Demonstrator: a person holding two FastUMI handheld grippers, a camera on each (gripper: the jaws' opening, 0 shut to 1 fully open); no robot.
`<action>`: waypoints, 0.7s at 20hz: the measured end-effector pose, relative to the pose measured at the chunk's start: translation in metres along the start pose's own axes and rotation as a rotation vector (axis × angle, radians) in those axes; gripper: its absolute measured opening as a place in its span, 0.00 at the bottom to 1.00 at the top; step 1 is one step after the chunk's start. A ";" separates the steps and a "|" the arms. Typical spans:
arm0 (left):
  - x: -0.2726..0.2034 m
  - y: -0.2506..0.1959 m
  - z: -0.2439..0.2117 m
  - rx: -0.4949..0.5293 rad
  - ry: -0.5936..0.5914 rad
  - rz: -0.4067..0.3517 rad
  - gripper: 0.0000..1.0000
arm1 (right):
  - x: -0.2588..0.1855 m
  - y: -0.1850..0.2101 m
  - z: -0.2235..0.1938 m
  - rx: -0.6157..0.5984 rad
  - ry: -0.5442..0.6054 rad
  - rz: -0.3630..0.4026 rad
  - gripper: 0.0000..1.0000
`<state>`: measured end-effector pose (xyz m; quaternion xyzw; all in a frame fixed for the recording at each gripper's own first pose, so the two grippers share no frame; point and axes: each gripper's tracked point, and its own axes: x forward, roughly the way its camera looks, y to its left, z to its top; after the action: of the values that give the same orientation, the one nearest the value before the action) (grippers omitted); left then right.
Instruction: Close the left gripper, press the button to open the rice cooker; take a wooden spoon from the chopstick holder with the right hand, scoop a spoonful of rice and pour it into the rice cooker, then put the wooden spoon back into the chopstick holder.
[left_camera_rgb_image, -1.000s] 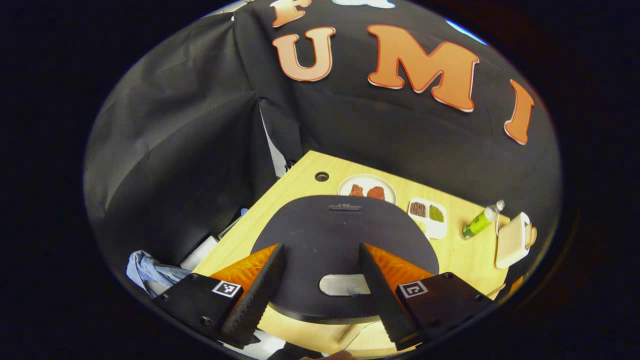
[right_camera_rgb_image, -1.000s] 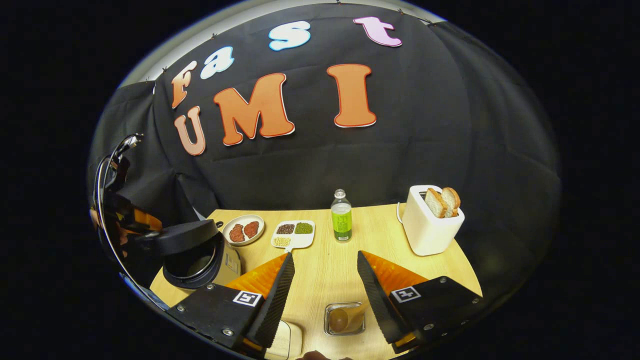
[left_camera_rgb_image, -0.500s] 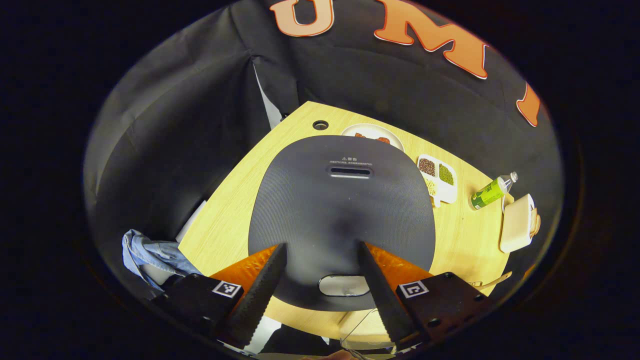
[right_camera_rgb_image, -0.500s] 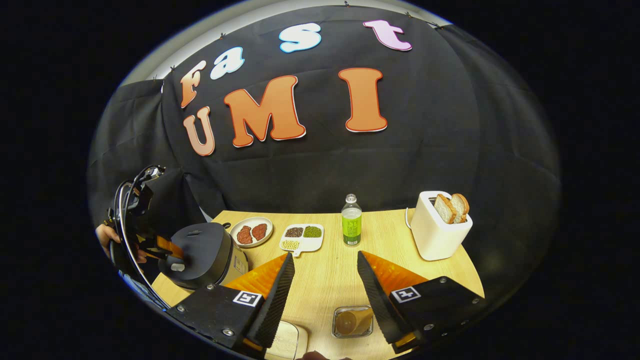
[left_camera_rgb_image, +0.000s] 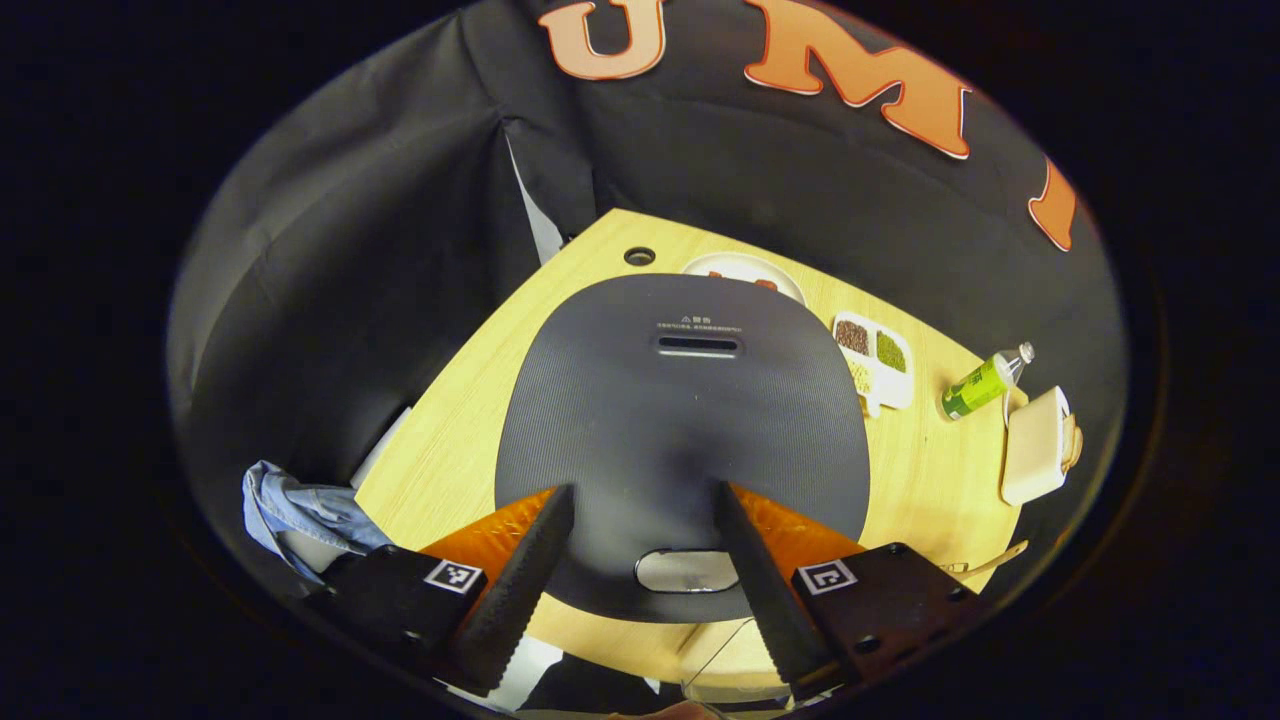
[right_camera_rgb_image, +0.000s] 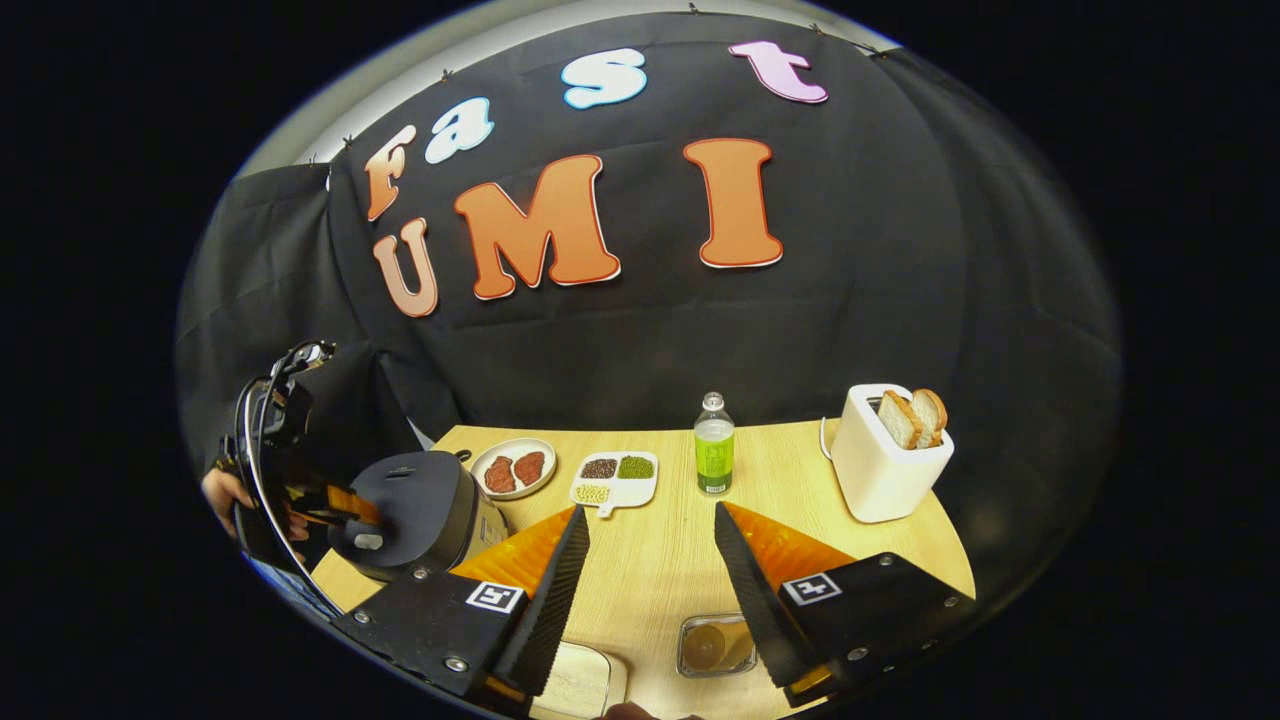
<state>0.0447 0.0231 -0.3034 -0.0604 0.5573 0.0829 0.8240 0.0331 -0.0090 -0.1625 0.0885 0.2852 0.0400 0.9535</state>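
Hovering with fingers spread, the left gripper (left_camera_rgb_image: 642, 535) frames the oval silver button (left_camera_rgb_image: 687, 570) on the closed dark-grey rice cooker (left_camera_rgb_image: 680, 420); unclosed, it could straddle the button instead of pressing.

The rice cooker (right_camera_rgb_image: 415, 512) stands at the left end of the tabletop (right_camera_rgb_image: 660, 560), its lid down. Behind it, toward the back edge, sits a plate of meat (right_camera_rgb_image: 513, 467), and just right of that a divided dish of beans (right_camera_rgb_image: 615, 478). A bottle (right_camera_rgb_image: 714, 457) stands upright near the middle of the back edge. The toaster (right_camera_rgb_image: 888, 465) occupies the back right corner, two bread slices (right_camera_rgb_image: 914, 416) standing in its slots. At the front edge lie a container of rice (right_camera_rgb_image: 582, 682) and, just right of it, a small clear box (right_camera_rgb_image: 715, 646). A cable hole (left_camera_rgb_image: 639, 256) sits in the back left corner.
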 end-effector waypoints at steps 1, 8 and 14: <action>-0.001 0.001 -0.001 0.002 -0.021 -0.003 0.99 | -0.001 0.002 0.004 -0.003 -0.009 0.002 0.80; -0.057 -0.008 0.049 -0.007 -0.327 -0.106 0.94 | -0.013 0.017 0.046 -0.030 -0.124 0.017 0.79; -0.147 -0.004 0.101 0.046 -0.684 -0.135 0.94 | -0.028 0.038 0.083 -0.024 -0.212 0.063 0.79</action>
<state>0.0838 0.0285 -0.1289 -0.0472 0.2453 0.0310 0.9678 0.0546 0.0128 -0.0723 0.0896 0.1792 0.0639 0.9776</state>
